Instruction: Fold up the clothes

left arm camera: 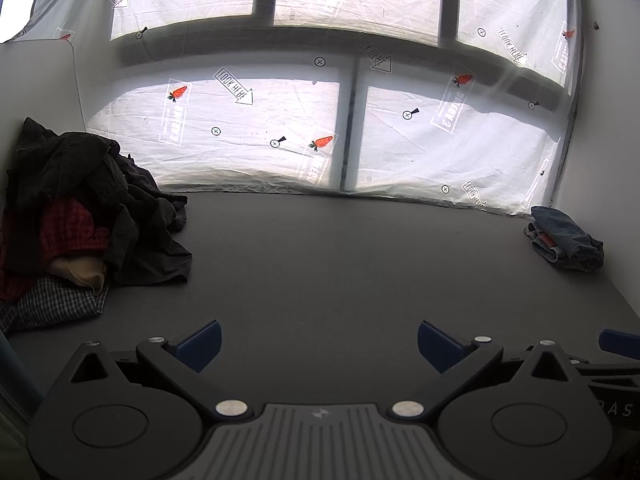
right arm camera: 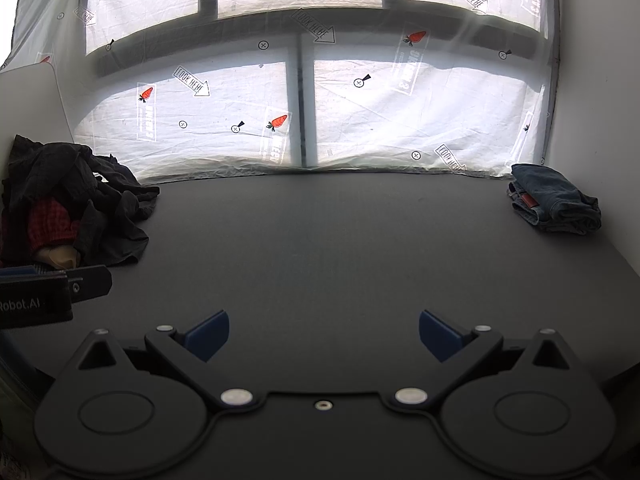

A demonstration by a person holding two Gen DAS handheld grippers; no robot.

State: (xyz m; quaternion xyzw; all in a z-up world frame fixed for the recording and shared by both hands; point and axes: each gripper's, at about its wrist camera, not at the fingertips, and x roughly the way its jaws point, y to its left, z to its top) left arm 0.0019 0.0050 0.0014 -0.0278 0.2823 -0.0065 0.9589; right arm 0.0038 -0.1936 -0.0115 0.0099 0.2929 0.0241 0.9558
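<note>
A heap of unfolded clothes lies at the table's left side: dark garments on top, a red checked one, a beige one and a blue-checked one beneath. It also shows in the right wrist view. A folded pair of blue jeans sits at the far right, also seen in the right wrist view. My left gripper is open and empty above the dark table. My right gripper is open and empty too, to the right of the left one.
The dark grey table runs back to a window covered by printed white plastic sheeting. White walls stand at left and right. Part of the left gripper's body shows at the right wrist view's left edge.
</note>
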